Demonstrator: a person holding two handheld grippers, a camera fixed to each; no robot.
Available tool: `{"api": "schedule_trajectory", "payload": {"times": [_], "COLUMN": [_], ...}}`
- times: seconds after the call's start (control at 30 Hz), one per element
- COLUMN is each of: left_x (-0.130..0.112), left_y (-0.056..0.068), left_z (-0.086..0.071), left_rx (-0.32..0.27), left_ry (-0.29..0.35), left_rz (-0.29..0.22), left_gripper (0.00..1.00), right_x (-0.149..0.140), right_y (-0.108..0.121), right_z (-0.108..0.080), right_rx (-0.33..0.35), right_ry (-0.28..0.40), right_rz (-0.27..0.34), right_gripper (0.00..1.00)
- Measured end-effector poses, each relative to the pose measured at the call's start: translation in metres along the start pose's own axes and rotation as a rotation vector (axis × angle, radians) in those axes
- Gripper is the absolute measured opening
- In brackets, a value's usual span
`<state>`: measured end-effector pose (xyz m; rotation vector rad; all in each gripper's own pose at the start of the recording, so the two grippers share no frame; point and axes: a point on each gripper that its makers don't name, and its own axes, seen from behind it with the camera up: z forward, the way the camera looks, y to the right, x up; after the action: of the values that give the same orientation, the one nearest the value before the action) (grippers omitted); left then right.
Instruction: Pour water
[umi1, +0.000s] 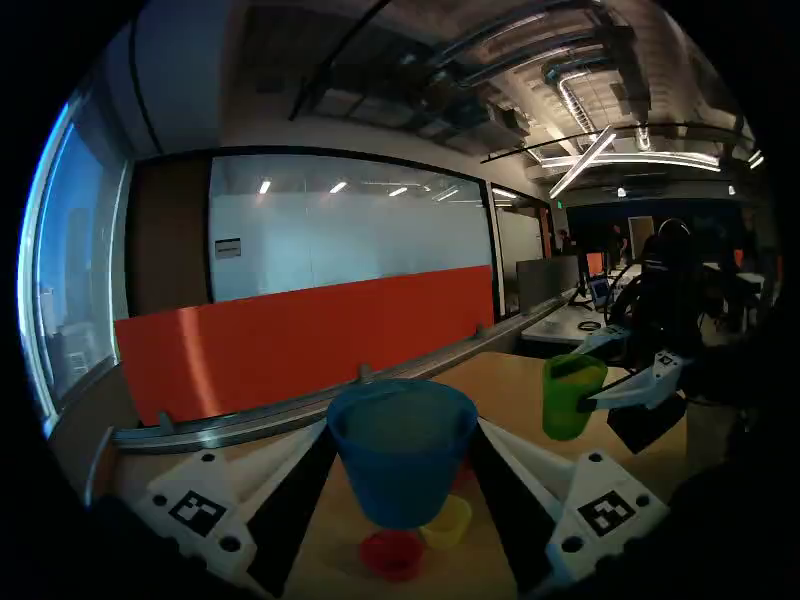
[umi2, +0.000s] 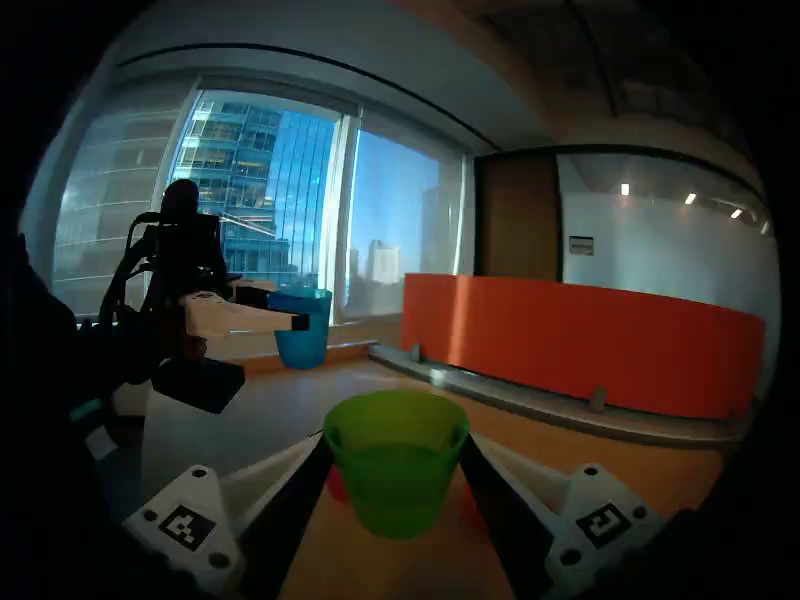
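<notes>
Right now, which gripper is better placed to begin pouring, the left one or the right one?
Probably right. The right gripper clamps the green cup, which seems partly filled. The left gripper holds the blue cup upright, mouth open to receive; its contents are unclear.

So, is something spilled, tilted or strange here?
Nothing stands out. The left tongs hold the blue cup upright, the right tongs hold the green cup upright, and I see no spill on the table.
</notes>
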<state>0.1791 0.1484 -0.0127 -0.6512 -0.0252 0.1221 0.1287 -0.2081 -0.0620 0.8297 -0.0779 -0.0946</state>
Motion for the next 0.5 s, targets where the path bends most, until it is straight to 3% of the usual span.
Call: {"api": "schedule_trajectory", "payload": {"times": [0.2, 0.5], "left_x": [-0.006, -0.018], "left_y": [0.004, 0.004], "left_z": [-0.006, -0.012], "left_rx": [-0.005, -0.003], "left_ry": [-0.004, -0.016], "left_rz": [0.027, 0.029], "left_gripper": [0.86, 0.86], "right_x": [-0.004, -0.006], "right_y": [0.011, 0.028], "right_z": [-0.006, -0.016], "right_rx": [-0.024, -0.063], "right_ry": [-0.011, -0.014], "right_rz": [-0.007, -0.001], "right_gripper": [0.89, 0.89]}}
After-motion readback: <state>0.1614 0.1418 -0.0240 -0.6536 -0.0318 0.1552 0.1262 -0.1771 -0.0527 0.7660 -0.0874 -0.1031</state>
